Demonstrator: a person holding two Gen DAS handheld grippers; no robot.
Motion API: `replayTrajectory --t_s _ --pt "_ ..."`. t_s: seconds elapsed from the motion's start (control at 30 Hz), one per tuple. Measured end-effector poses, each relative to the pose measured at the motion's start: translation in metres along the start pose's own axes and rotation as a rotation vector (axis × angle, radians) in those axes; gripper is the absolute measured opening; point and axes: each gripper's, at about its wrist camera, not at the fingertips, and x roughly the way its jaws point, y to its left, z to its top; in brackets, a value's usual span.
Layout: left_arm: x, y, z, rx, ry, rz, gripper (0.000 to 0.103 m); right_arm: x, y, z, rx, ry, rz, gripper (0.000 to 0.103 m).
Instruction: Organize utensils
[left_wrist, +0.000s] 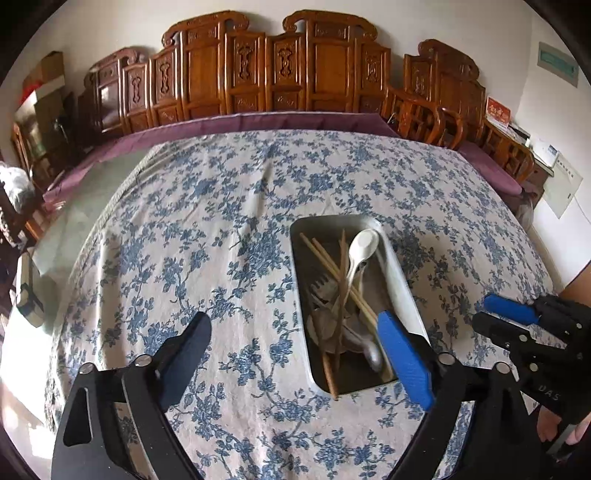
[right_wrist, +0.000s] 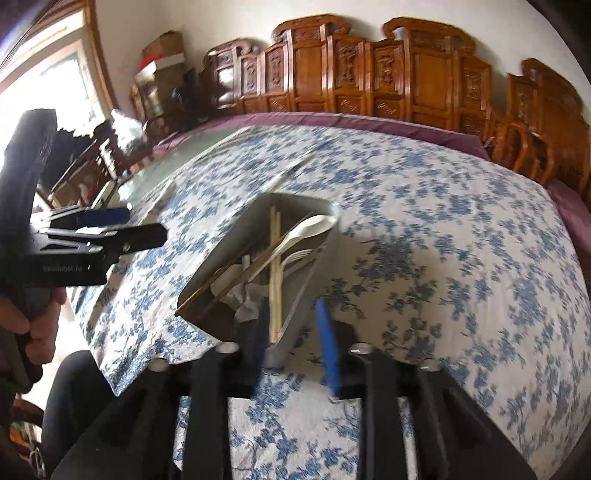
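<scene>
White cloth with blue flowers; silver tray; white spoon; tan chopsticks; purple cloth beneath.

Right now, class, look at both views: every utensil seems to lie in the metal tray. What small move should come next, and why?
Probably draw both tools back from the metal tray. The white spoon, chopsticks and fork already lie inside it, the floral tablecloth around it shows no stray utensil, and the left tool and right tool stand open, holding nothing.
</scene>
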Motion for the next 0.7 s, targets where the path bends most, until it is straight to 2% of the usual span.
replayTrajectory --t_s 0.13,0.2,0.27,0.3,0.37,0.53,0.7 --pt "-0.014 -0.016 -0.002 0.008 -0.024 -0.015 0.091 -0.024 -0.014 -0.008 0.043 -0.041 -0.038 0.054" --pt "-0.021 -0.025 -0.003 0.017 -0.034 -0.019 0.091 -0.038 -0.020 -0.011 0.062 -0.064 -0.057 0.070" --pt "-0.031 -0.038 -0.003 0.034 -0.047 -0.016 0.096 -0.053 -0.026 -0.014 0.076 -0.090 -0.090 0.080" --pt "-0.035 -0.042 -0.004 0.038 -0.058 -0.021 0.095 -0.062 -0.029 -0.016 0.084 -0.106 -0.110 0.087" --pt "-0.046 -0.054 -0.005 0.052 -0.079 -0.034 0.096 -0.074 -0.033 -0.018 0.100 -0.127 -0.137 0.096" --pt "-0.068 -0.075 -0.012 0.063 -0.100 -0.068 0.096 -0.105 -0.040 -0.024 0.131 -0.166 -0.195 0.100" --pt "-0.090 -0.090 -0.021 0.070 -0.123 -0.050 0.095 -0.131 -0.038 -0.031 0.142 -0.185 -0.256 0.100"
